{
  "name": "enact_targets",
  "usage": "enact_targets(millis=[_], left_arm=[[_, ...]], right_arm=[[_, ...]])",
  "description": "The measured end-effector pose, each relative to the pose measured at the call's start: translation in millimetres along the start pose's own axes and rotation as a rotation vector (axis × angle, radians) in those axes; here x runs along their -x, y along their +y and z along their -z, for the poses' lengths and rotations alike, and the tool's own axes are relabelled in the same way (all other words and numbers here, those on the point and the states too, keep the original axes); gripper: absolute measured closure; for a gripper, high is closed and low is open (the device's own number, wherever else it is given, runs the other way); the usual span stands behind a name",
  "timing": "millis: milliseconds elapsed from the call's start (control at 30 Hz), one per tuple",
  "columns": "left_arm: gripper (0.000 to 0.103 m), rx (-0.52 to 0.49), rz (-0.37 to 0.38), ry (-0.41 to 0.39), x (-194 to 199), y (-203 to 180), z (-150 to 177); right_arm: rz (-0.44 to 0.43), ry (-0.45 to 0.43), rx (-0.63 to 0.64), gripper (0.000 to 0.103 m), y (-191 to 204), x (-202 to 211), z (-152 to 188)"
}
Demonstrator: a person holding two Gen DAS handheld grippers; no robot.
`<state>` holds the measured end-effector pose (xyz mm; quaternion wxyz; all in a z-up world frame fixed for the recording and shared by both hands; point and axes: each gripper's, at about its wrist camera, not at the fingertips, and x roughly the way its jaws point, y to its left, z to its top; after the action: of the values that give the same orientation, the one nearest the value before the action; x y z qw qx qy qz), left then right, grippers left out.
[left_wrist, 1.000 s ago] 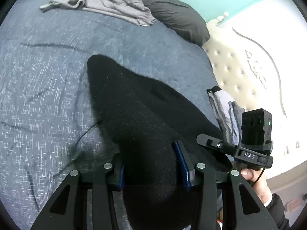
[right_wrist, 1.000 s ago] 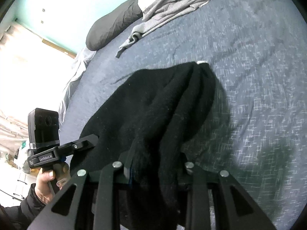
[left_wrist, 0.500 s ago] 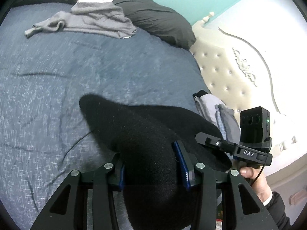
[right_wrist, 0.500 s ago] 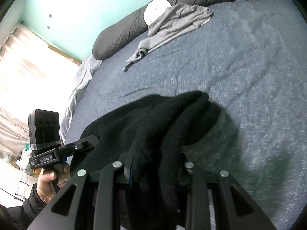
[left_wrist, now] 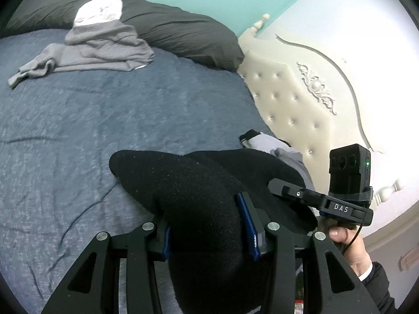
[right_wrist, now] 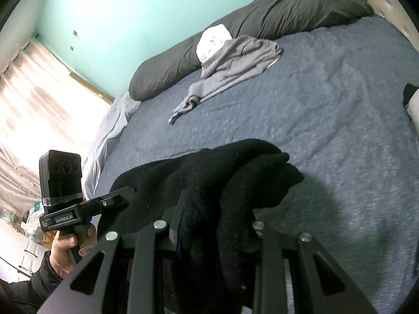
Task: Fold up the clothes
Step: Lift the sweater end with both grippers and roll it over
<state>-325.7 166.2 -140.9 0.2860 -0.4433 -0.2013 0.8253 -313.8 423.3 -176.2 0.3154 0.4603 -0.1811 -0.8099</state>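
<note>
A black fleece garment (left_wrist: 199, 198) hangs between both grippers above the blue bedspread (left_wrist: 104, 120). My left gripper (left_wrist: 207, 225) is shut on a thick bunch of it, the blue pads pressing both sides. In the right wrist view the same black garment (right_wrist: 209, 183) is bunched and draped forward over my right gripper (right_wrist: 214, 225), which is shut on it; its fingertips are mostly buried in the cloth. Each view shows the other gripper held in a hand at the side. The garment's lower part is hidden below the frames.
A grey garment (left_wrist: 99, 49) with a white piece (left_wrist: 99, 10) lies crumpled by the dark pillows (left_wrist: 183, 31) at the far side. Folded grey and black clothes (left_wrist: 275, 149) sit near the cream tufted headboard (left_wrist: 288, 99). A curtained window (right_wrist: 39, 99) is at the left.
Both grippers rose with the black garment, lifting it off the bedspread. More of the bed, pillows and wall came into view; the garment's far end drew in closer to the grippers.
</note>
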Motion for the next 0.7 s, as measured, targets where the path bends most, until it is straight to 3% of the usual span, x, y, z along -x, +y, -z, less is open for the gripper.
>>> enact_targets(millis=[700], left_arm=[[0.057,-0.114,0.064,-0.004,-65,-142,-58]], right_arm=[[0.071,-0.139,-0.007,0.076,-62,133,-51]])
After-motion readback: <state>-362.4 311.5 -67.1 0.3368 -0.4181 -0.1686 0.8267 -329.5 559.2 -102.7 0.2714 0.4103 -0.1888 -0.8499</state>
